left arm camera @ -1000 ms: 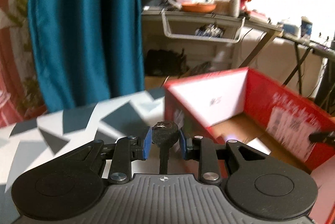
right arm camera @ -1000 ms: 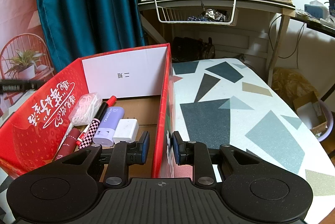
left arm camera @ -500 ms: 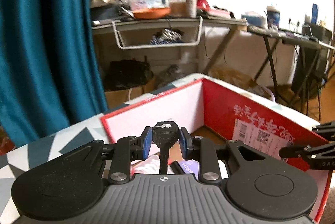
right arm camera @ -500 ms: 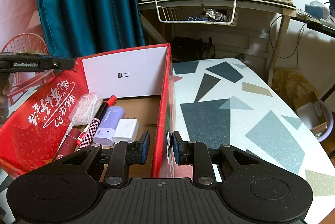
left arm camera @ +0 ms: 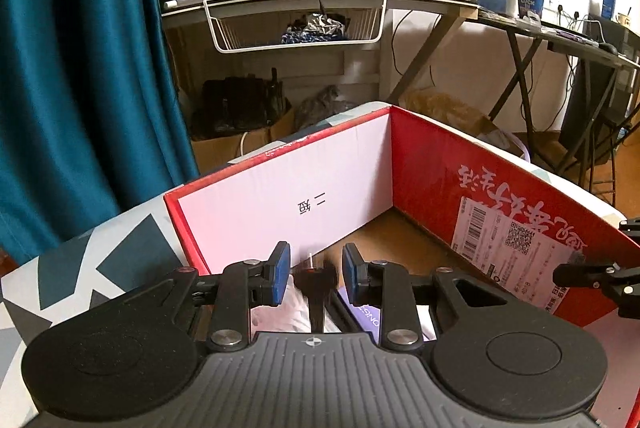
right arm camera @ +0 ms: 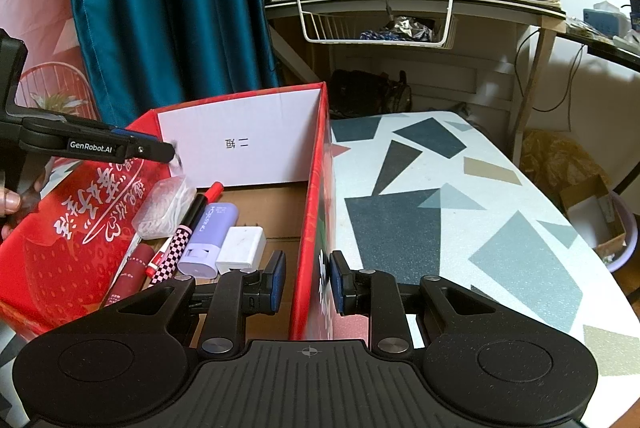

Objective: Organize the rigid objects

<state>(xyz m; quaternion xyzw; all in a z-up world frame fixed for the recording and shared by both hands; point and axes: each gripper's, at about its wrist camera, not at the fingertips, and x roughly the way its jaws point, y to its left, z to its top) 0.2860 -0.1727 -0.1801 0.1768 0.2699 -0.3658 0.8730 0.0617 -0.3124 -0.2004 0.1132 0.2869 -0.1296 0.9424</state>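
The left gripper (left arm camera: 316, 268) has swung over the red box (left arm camera: 440, 168). Its key (left arm camera: 317, 282) now sits lower and blurred between narrowly parted jaws, apparently let go. The right gripper (right arm camera: 307, 280) straddles the box wall (right arm camera: 316, 188) with near-closed jaws, and I cannot tell whether they pinch it.

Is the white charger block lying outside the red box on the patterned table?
No, the white charger block lies inside the red box.

Black hand-held gripper (right arm camera: 307, 282) with blue finger pads (right arm camera: 277, 280), silver screws, ribbed grey housing, white "GenRobot.AI" lettering.
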